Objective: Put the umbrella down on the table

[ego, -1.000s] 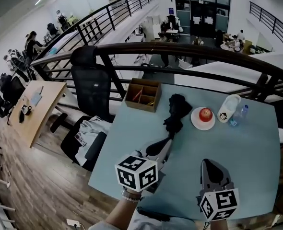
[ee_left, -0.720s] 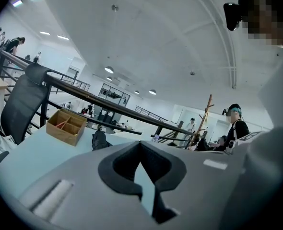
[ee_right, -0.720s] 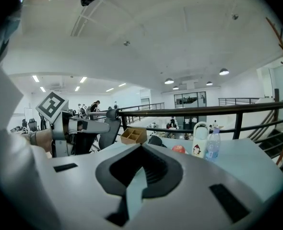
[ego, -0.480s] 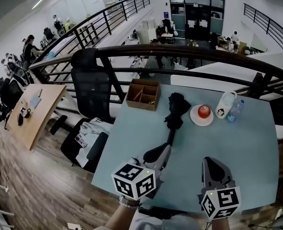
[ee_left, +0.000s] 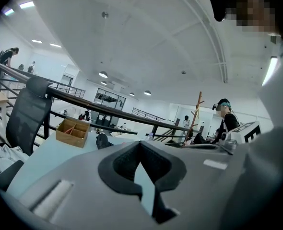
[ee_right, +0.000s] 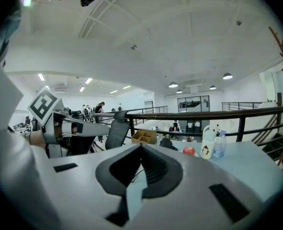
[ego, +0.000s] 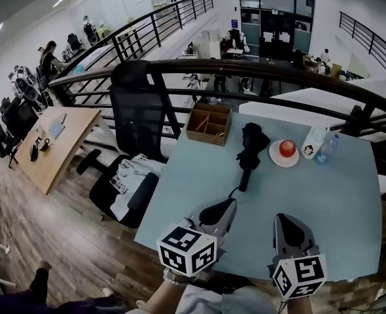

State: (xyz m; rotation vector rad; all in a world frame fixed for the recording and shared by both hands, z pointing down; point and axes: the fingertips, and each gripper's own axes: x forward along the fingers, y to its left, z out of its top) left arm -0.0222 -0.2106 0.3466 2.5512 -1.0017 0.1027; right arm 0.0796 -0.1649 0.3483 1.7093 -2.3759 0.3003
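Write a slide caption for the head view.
Folded black umbrella lies on the table near an apple; left gripper and right gripper, both shut and empty, at the near edge.

Foreground: the grey left gripper (ee_left: 140, 145) fills the lower half. Its jaws are together, black pads meeting at the tips, with nothing between them. A pale blue-green table (ee_left: 41, 155) is visible at 8 o'clock of the tips. On the table at 9 o'clock sits an open light-wood box with dividers (ee_left: 73, 131). A black folded fabric umbrella (ee_left: 103, 140) lies near the box's right side, apart from the gripper. A black mesh office chair (ee_left: 29, 115) stands farther out at 9 o'clock, beyond the table edge. A black metal railing (ee_left: 108, 110) crosses behind. A standing person in a dark top (ee_left: 226, 121) is at 3 o'clock.
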